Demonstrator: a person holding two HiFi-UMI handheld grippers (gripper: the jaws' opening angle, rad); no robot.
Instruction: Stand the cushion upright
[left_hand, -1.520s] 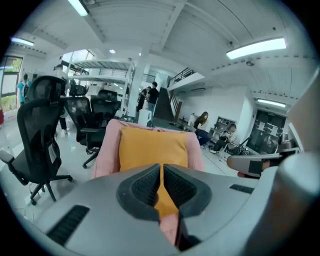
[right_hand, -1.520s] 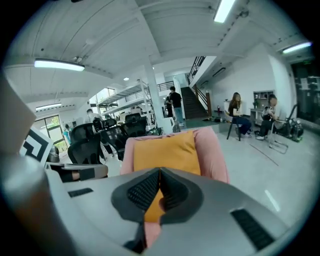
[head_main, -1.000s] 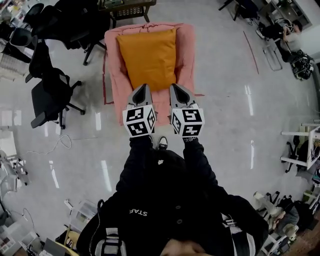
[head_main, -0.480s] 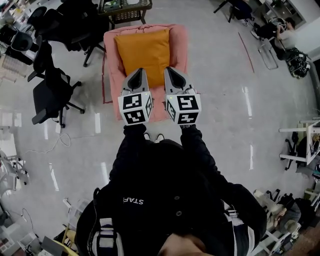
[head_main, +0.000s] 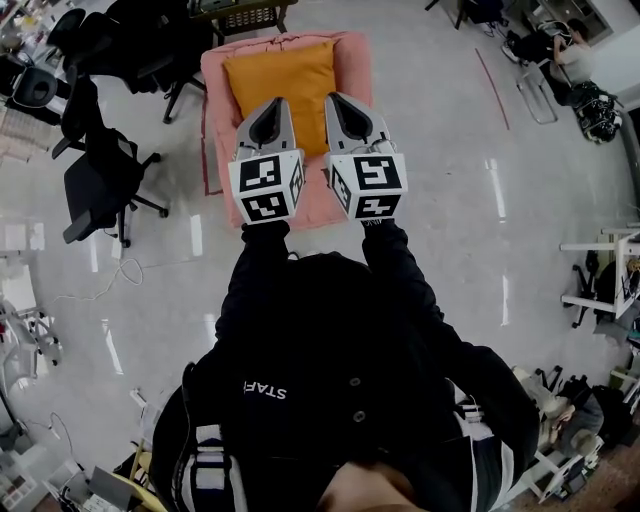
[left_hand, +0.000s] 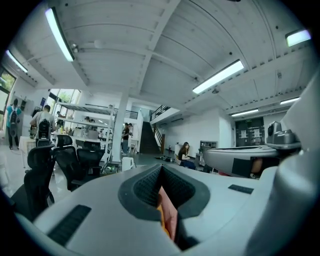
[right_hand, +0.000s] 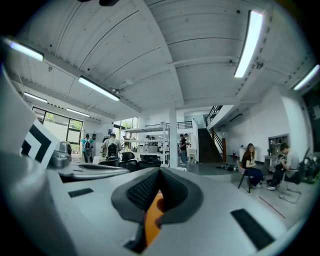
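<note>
Both arms stretch toward 12 o'clock, side by side. The left tool (head_main: 274, 108) and right tool (head_main: 338, 102) have their jaws closed, each pinching the cushion (head_main: 280, 72).

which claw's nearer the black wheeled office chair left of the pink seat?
Left. The left claw, shut on the orange square cushion, sits toward the black wheeled office chair; the right claw grips the cushion farther from it.

Orange cushion (head_main: 280, 75), pink armchair (head_main: 355, 65), glossy grey floor (head_main: 450, 200).
</note>
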